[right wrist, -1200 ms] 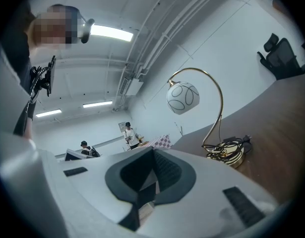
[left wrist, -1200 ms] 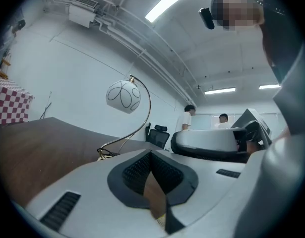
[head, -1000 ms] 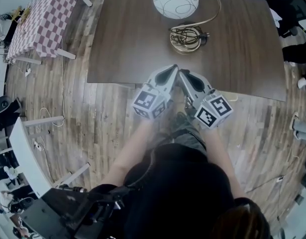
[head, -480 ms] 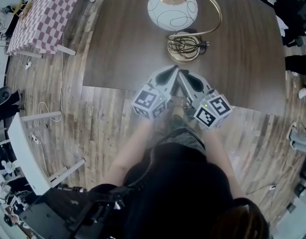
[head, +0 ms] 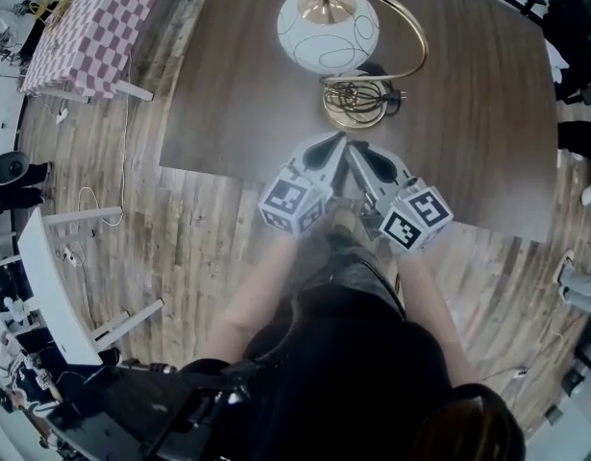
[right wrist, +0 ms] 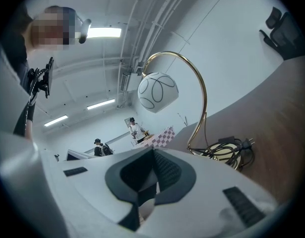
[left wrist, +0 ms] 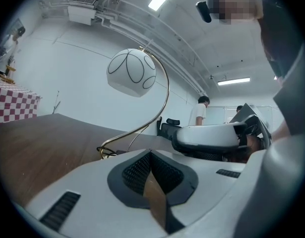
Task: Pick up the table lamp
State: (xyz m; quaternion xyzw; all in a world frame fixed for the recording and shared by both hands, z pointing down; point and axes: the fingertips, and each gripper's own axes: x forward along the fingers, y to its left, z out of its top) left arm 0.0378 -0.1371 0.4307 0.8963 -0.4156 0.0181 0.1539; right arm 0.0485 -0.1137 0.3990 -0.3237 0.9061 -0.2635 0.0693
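On the dark wooden table (head: 468, 133), well in from its near edge, the table lamp (head: 329, 32) stood untouched, its cord (head: 357, 92) coiled at the foot. The left gripper (head: 333, 147) and right gripper (head: 357, 152) hovered side by side over that near edge, both pinched closed on nothing, so the whole pick remained. Bare tabletop lay between them and the lamp, with open room on either side.

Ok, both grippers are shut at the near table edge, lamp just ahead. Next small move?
Probably open the right gripper and ease it forward to the gold stem of the table lamp, just above the base. Both it and the left gripper are shut and empty, short of the lamp, and the thin stem looks easiest to close on; the cord coiled on the base clutters anything lower.
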